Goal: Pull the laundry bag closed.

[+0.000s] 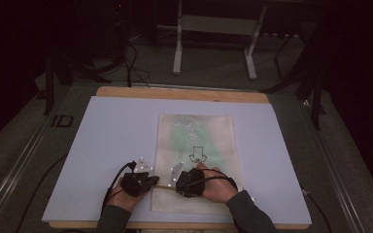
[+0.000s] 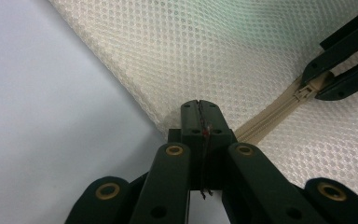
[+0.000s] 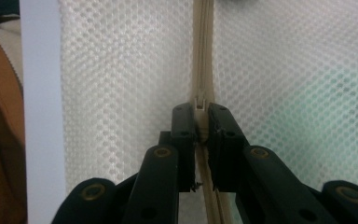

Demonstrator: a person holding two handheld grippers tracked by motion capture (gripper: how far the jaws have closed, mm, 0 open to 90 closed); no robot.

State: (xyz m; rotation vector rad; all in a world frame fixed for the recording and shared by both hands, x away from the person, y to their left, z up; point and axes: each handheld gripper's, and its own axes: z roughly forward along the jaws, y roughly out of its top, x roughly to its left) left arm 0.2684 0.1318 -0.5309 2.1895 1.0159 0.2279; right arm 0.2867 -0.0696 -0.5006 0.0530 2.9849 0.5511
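Note:
A cream mesh bag point(image 1: 194, 141) lies flat on a pale sheet point(image 1: 111, 145), with something green showing through it. Its beige zipper point(image 3: 203, 46) runs across the near end. My left gripper point(image 1: 156, 184) is shut on the bag's left edge, where the zipper point(image 2: 261, 123) ends; its jaws point(image 2: 200, 116) pinch the fabric there. My right gripper point(image 1: 176, 184) faces it from the right and is shut on the zipper pull point(image 3: 200, 105). In the left gripper view the right gripper point(image 2: 324, 81) holds the slider point(image 2: 307, 91) a short way along the zipper.
The sheet covers a wooden table point(image 1: 184, 93). A black arrow-like mark point(image 1: 197, 154) shows on the bag's middle. Beyond the table stand a white metal frame point(image 1: 213, 43) and cables on the dark floor. A tan surface point(image 3: 0, 140) borders the sheet in the right gripper view.

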